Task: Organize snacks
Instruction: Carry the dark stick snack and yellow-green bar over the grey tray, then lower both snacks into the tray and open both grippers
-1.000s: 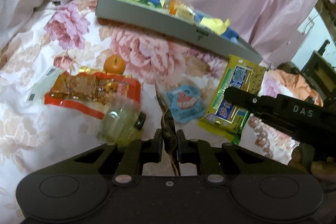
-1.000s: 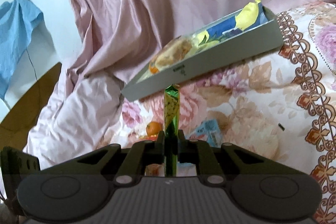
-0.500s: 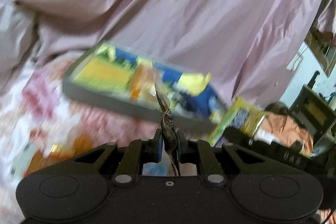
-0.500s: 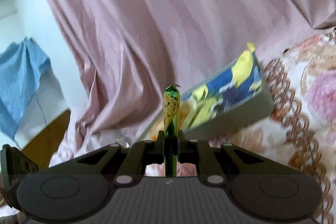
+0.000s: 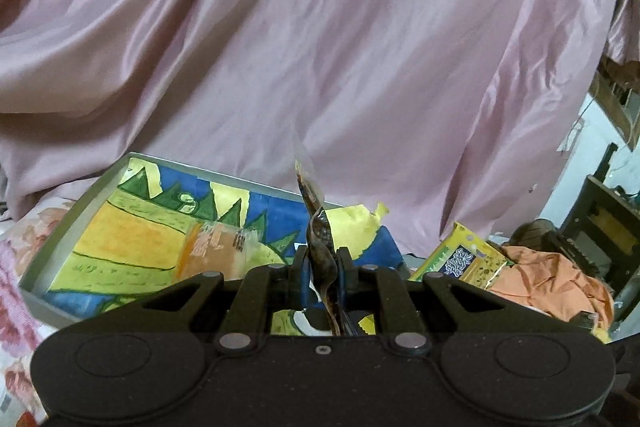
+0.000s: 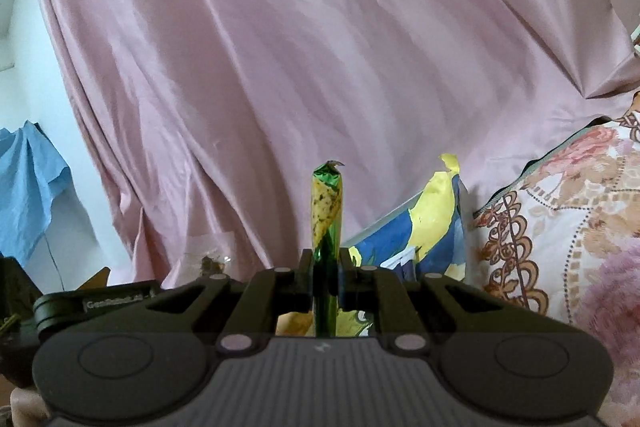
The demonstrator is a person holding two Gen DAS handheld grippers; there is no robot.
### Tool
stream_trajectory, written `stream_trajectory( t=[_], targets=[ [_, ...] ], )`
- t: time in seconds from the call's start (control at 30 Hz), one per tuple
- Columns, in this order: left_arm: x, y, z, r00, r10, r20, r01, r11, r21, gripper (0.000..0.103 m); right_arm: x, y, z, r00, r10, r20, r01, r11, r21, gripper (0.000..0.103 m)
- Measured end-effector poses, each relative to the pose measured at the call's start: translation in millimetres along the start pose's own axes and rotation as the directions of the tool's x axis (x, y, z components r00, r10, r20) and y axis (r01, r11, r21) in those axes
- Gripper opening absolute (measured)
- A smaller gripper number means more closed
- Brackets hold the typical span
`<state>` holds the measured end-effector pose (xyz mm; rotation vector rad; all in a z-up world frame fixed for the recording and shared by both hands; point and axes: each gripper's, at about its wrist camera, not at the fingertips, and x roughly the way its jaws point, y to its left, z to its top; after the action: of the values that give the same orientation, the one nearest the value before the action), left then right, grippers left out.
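My left gripper (image 5: 321, 261) is shut on a dark brown snack packet (image 5: 316, 223) that stands edge-on between the fingers, raised over the grey tray (image 5: 70, 227). The tray has a painted yellow, green and blue lining. My right gripper (image 6: 325, 267) is shut on a green and yellow snack packet (image 6: 327, 211), also held upright. In the right wrist view the tray's near end (image 6: 420, 227) with a torn yellow paper flap lies just right of the gripper. A yellow-green snack bag (image 5: 460, 259) shows at the right of the tray in the left wrist view.
A pink satin curtain (image 5: 320, 47) fills the background. The floral bedsheet (image 6: 568, 227) lies right of the tray. An orange cloth (image 5: 552, 279) and dark furniture (image 5: 604, 223) sit at the far right. A blue cloth (image 6: 28, 187) hangs at left. The other gripper's body (image 6: 96, 303) shows at lower left.
Both grippers have lifted and moved toward the tray, each still holding its packet. The snacks scattered on the sheet have dropped out of the left wrist view; the tray now sits directly below.
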<state>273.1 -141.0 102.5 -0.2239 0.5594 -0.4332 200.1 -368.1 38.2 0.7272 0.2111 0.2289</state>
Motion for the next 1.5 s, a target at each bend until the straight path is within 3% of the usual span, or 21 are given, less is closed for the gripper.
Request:
stream_trajectory(
  t=[0.4, 0.93, 1.13, 1.23, 1.5],
  targets=[
    [47, 6, -3, 0.997, 0.065, -0.044, -0.066, 0.998, -0.007, 0.014, 20, -5, -4, 0.996, -0.062, -0.068, 0.06, 0.998, -0.026, 0.012],
    [65, 5, -12, 0.993, 0.091, -0.07, -0.092, 0.996, -0.003, 0.014, 26, -4, -5, 0.992, -0.089, -0.092, 0.086, 0.996, -0.036, 0.013],
    [71, 4, -14, 0.988, 0.116, -0.099, -0.117, 0.993, -0.004, 0.015, 27, 0, -6, 0.986, -0.143, -0.083, 0.136, 0.987, -0.079, 0.017],
    [71, 3, -16, 0.988, 0.122, -0.096, -0.122, 0.992, 0.005, 0.023, 26, 6, -7, 0.981, -0.18, -0.066, 0.17, 0.976, -0.136, 0.038],
    [58, 5, -12, 0.987, 0.15, -0.063, -0.15, 0.989, -0.002, 0.058, 19, 12, -5, 0.979, -0.203, -0.029, 0.195, 0.964, -0.179, 0.058]
  ],
)
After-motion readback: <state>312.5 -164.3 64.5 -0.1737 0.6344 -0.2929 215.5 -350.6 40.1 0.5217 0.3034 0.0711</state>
